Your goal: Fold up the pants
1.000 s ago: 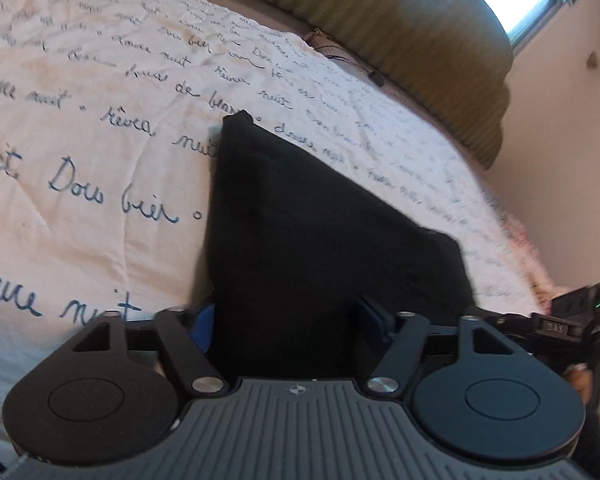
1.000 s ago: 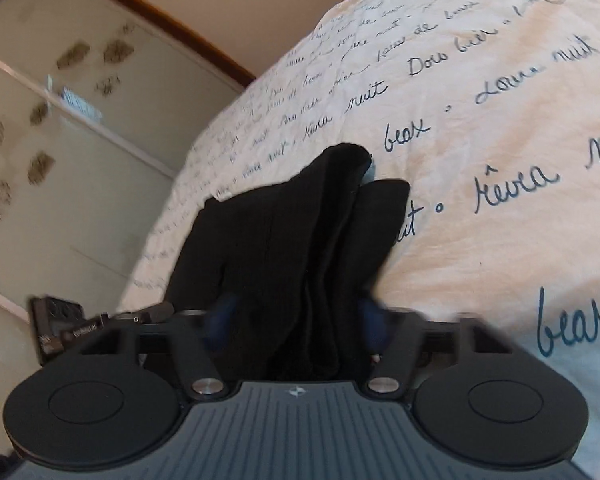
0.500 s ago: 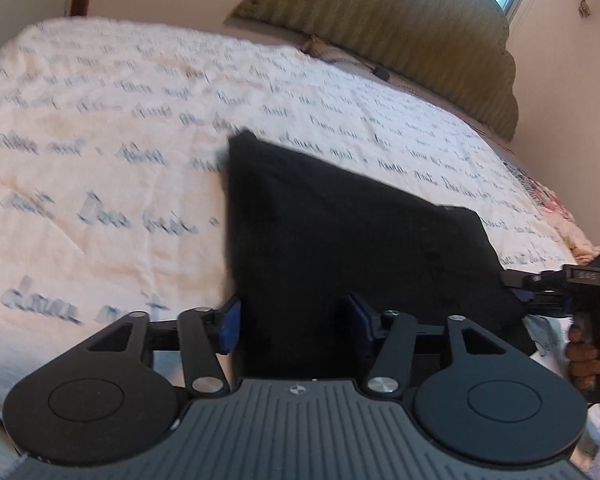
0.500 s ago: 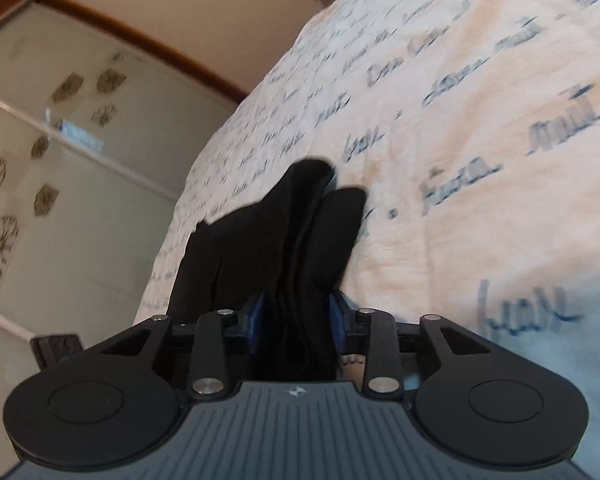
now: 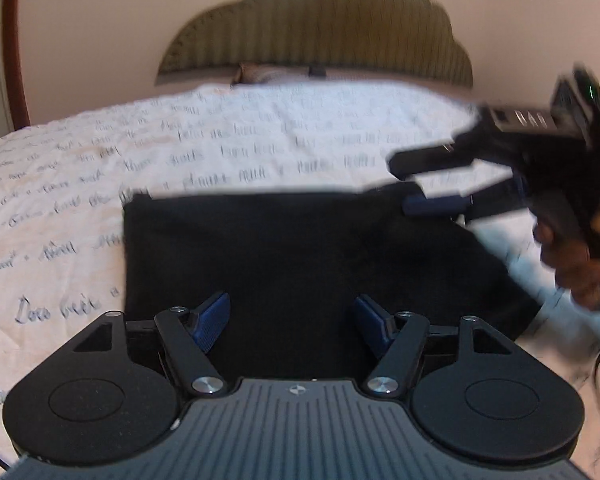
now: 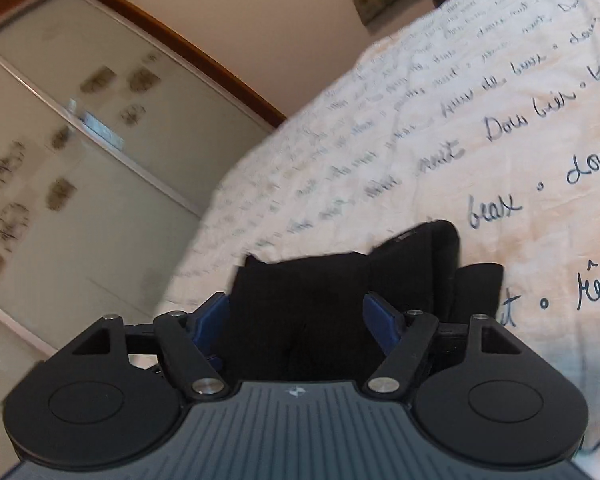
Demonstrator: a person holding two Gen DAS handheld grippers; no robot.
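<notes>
Black pants [image 5: 300, 264] lie on the bed [image 5: 80, 200], already folded into a squarish bundle, near edge toward the person. Left gripper [image 5: 292, 320] sits at that near edge, fingers [image 5: 212, 320] spread apart with cloth between them, nothing clamped. Right gripper [image 6: 296, 320], also wide apart, is at the bundle's right end, by the far right corner. Its fingers [image 6: 382, 326] frame the stacked layers, but blur makes contact hard to call.

Judged step: releasing or tidying after a fold, task looks nearly done. To do it well: back both grippers straight off without snagging the top layer, then press or smooth the bundle flat. The right end shows thick rolled layers [image 6: 440, 264] standing proud with a separate flap beside them, so square that end and line the edges up.

Pants: soft matte knit-looking fabric, limp, several layers thick, far left corner crisp. Cover on the bed is cream cotton with dark script print, lightly wrinkled, yielding. Padded ribbed scalloped headboard [image 5: 316, 36] at the far end.
</notes>
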